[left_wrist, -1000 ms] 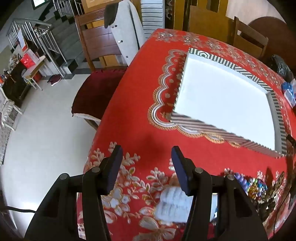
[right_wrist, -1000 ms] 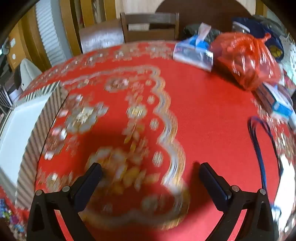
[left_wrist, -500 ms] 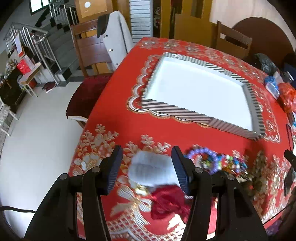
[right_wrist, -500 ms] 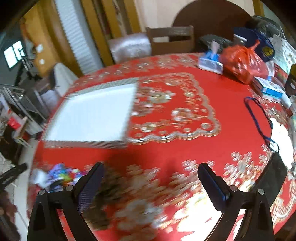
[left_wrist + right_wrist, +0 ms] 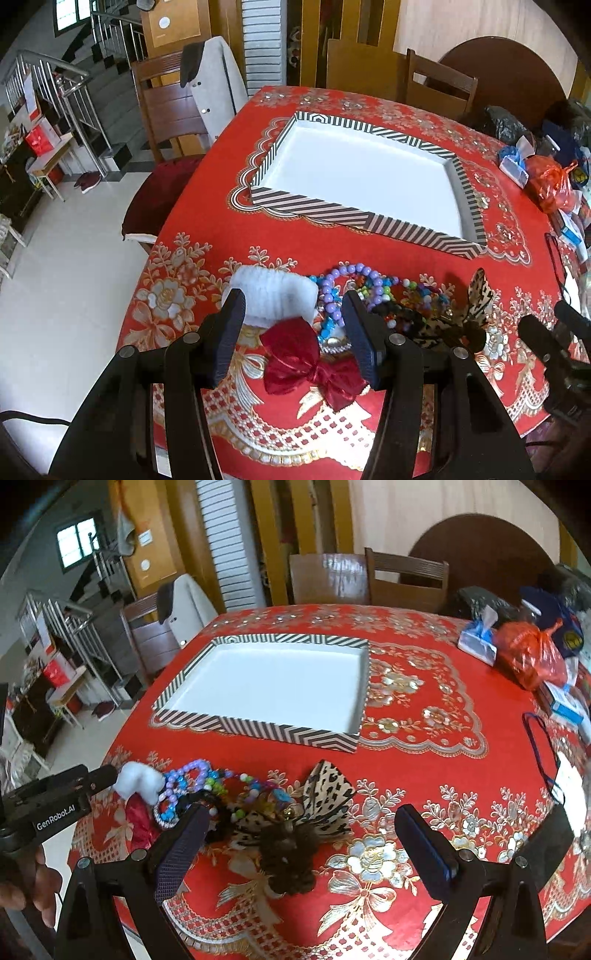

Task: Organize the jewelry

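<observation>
A striped box (image 5: pixel 314 208) with a white inside, also in the right wrist view (image 5: pixel 280 731), sits empty mid-table. Near the front edge lies a pile: a white fluffy scrunchie (image 5: pixel 275 297), a red bow (image 5: pixel 303 363), purple and coloured bead bracelets (image 5: pixel 351 284), a leopard-print bow (image 5: pixel 328 794) and a dark brown pom-pom (image 5: pixel 291 853). My left gripper (image 5: pixel 293 332) is open above the scrunchie and red bow, holding nothing. My right gripper (image 5: pixel 299 843) is open wide above the pom-pom and leopard bow, holding nothing.
The red patterned tablecloth (image 5: pixel 424 709) covers the table. Bags and packets (image 5: pixel 524 653) crowd the far right. A blue lanyard (image 5: pixel 539 749) lies at the right edge. Wooden chairs (image 5: pixel 173 110) stand around the table.
Both grippers pulled back toward the table's front edge and rose; the box moved farther off and the jewelry pile came into view beneath the fingers. Both stayed open.
</observation>
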A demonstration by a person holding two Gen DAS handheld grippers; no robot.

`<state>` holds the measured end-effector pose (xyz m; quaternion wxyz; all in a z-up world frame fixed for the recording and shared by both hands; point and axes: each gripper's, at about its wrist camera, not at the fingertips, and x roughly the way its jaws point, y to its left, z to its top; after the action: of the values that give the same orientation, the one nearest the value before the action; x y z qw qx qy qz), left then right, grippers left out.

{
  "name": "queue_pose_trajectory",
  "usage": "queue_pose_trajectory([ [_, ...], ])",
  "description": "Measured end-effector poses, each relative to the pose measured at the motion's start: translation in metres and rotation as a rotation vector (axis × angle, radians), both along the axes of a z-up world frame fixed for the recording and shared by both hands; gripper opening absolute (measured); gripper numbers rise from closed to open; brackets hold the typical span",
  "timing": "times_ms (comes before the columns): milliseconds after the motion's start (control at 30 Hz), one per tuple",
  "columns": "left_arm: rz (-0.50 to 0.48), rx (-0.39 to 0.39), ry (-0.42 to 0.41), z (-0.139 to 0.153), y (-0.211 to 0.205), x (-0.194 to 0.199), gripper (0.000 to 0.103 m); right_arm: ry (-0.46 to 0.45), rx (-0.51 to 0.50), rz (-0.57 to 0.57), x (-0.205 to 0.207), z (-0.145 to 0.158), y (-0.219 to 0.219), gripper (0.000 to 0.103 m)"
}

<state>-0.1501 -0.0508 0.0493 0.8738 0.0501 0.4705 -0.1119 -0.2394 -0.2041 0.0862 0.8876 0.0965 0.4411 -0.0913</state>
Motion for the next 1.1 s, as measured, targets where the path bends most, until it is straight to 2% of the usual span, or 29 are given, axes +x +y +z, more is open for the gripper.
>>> queue_pose_trajectory([
  [33,0.003,-0.005,-0.008,-0.001,0.003,-0.016,0.054,-0.001,-0.002,-0.001,0.000,0.000,0.003,0.101],
  [233,0.019,-0.007,-0.015,0.002,0.007,-0.024,0.054,0.004,0.033,0.010,-0.001,0.000,0.006,0.101],
  [800,0.043,-0.003,0.002,0.000,0.023,-0.021,0.054,0.027,0.041,0.026,0.010,-0.007,0.020,0.101],
  [1100,0.091,-0.025,0.037,-0.002,0.043,-0.009,0.054,0.032,0.055,0.084,0.009,-0.009,0.027,0.101],
])
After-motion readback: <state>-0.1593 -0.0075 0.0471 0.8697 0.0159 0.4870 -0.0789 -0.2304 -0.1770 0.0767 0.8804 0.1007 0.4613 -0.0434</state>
